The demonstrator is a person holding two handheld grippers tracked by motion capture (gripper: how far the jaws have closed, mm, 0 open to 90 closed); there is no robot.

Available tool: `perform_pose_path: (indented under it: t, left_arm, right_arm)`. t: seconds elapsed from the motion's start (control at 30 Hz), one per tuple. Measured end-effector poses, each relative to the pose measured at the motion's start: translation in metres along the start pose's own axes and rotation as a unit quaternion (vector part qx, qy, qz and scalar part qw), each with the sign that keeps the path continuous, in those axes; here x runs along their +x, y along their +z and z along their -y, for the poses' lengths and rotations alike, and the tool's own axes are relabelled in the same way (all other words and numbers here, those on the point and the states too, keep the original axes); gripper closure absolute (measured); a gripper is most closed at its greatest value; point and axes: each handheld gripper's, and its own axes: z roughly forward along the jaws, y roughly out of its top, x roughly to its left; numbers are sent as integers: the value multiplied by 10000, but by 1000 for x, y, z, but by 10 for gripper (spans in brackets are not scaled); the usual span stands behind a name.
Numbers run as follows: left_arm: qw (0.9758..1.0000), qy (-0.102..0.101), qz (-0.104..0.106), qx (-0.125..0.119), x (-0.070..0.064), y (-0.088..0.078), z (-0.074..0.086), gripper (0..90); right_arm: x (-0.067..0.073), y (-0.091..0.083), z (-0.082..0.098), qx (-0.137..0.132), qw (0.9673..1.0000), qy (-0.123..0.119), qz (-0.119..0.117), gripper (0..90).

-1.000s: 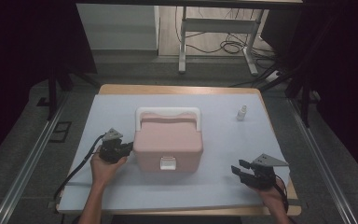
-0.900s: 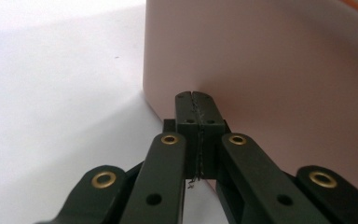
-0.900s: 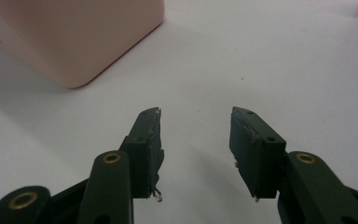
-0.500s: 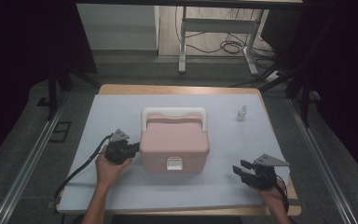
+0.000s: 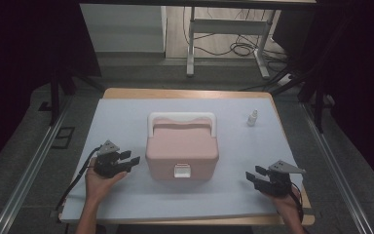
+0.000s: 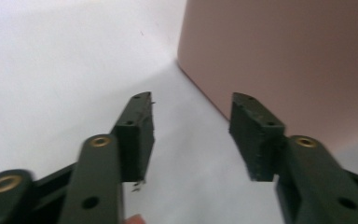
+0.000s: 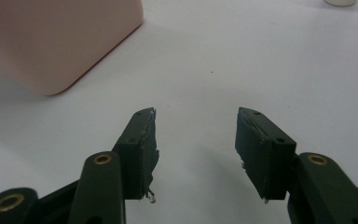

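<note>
At the middle of the desk (image 5: pixel 126 122) sits the pink box (image 5: pixel 182 151), latch facing the person. The left gripper (image 5: pixel 129 163), its jaws just spread and empty, lies just beside the box's left wall; the right gripper (image 5: pixel 253 176), jaws also released, waits farther off.

A lab or test room: a table (image 5: pixel 126 105) under a white mat (image 5: pixel 292 146) stands between floor rails (image 5: pixel 24 170), with dark curtains (image 5: pixel 24 44) at both sides, and cables (image 5: pixel 233 48) beside a metal stand (image 5: pixel 191 44) beyond the jaws.
</note>
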Motion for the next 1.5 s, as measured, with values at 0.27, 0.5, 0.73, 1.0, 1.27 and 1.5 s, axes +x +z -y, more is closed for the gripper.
perform_pose_path:
  t: [0.27, 0.5, 0.73, 1.0, 1.27, 1.5]
  left_arm:
    - [9998, 36, 12, 173, 4, 4, 9, 373]
    - [9996, 72, -35, 257, 5, 7, 13, 350]
    - [9994, 124, -51, 325, 7, 7, 14, 343]
    - [9992, 176, -80, 360, 7, 9, 15, 344]
    - [9988, 198, -44, 449, 5, 16, 17, 344]
    - [9984, 228, -62, 514, 6, 18, 17, 347]
  right_arm:
    - [-5, 2, 2, -1, 10000, 58, 55, 426]
    - [-7, 7, -4, 211, 9996, 115, 116, 417]
    - [-11, 20, -30, 541, 9983, 117, 157, 382]
    - [-30, 31, -87, 1193, 9920, 102, 401, 381]
    - [-54, 56, -136, 1935, 9792, 338, 509, 382]
    - [-80, 89, -172, 2514, 9631, 504, 815, 376]
